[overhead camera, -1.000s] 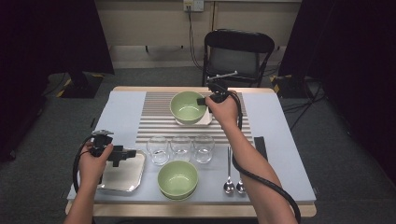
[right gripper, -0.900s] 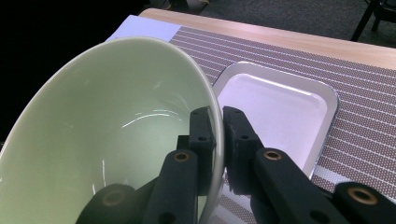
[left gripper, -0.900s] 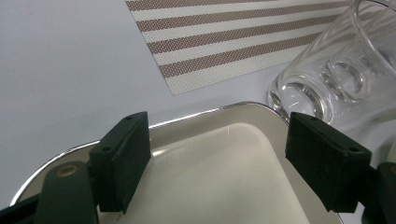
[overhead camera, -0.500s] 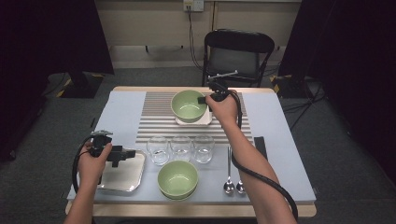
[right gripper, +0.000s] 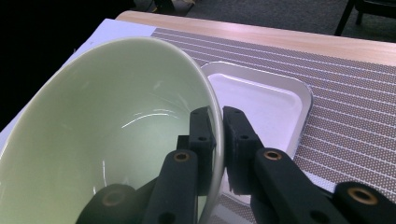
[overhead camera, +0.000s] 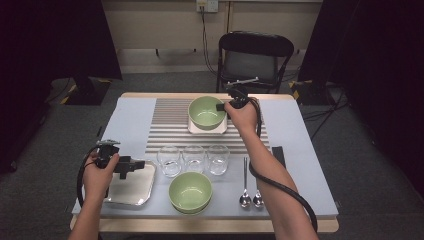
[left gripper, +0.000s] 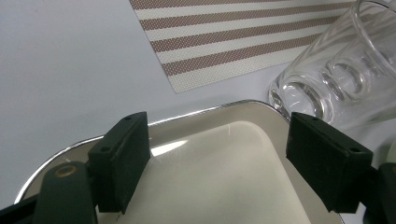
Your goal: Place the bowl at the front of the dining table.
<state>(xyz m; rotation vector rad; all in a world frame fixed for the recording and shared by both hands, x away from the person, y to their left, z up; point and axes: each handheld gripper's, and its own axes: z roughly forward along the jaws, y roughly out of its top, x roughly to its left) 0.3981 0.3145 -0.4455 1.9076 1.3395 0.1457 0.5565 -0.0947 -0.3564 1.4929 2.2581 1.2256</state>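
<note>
On the tabletop (overhead camera: 305, 165), the striped mat (overhead camera: 170, 125) is carrying a small white tray (right gripper: 261, 100), and the green bowl (overhead camera: 206, 112) is hanging tilted over that tray, probably to be seated on it. The right tongs (right gripper: 218, 126) are pinching the bowl's rim, one jaw inside and one outside, giving a firm carrying hold. The left tongs (left gripper: 217, 158) are idling wide open over the steel tray (left gripper: 201, 172) beside the glasses (overhead camera: 192, 158), holding nothing.

Jaws apart over steel tray (left gripper: 243, 154), glass (left gripper: 336, 79) beside

Right claw (overhead camera: 221, 106) upper centre of the high view, jaws clamped, arm stretched forward. Left claw (overhead camera: 136, 165) lower left, jaws spread wide.
</note>
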